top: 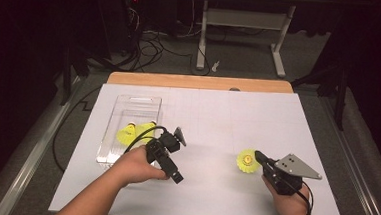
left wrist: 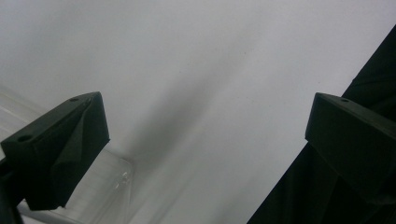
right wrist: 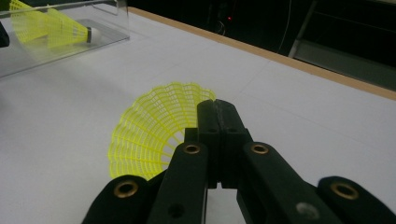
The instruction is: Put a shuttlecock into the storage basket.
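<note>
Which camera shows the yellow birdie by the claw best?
The right gripper view: the shuttlecock sits close up, its mesh skirt clear beside the shut right claw. The high view shows it small.

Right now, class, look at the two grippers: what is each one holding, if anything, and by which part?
The right gripper is shut on the rim of the yellow shuttlecock, pinching its mesh skirt. The left gripper holds nothing; its jaws stand wide apart.

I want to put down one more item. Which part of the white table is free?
The white table is bare along its far edge, and between the clear plastic box and the loose yellow plastic shuttlecock. It is crowded at the box's near end, around the left tongs.
</note>
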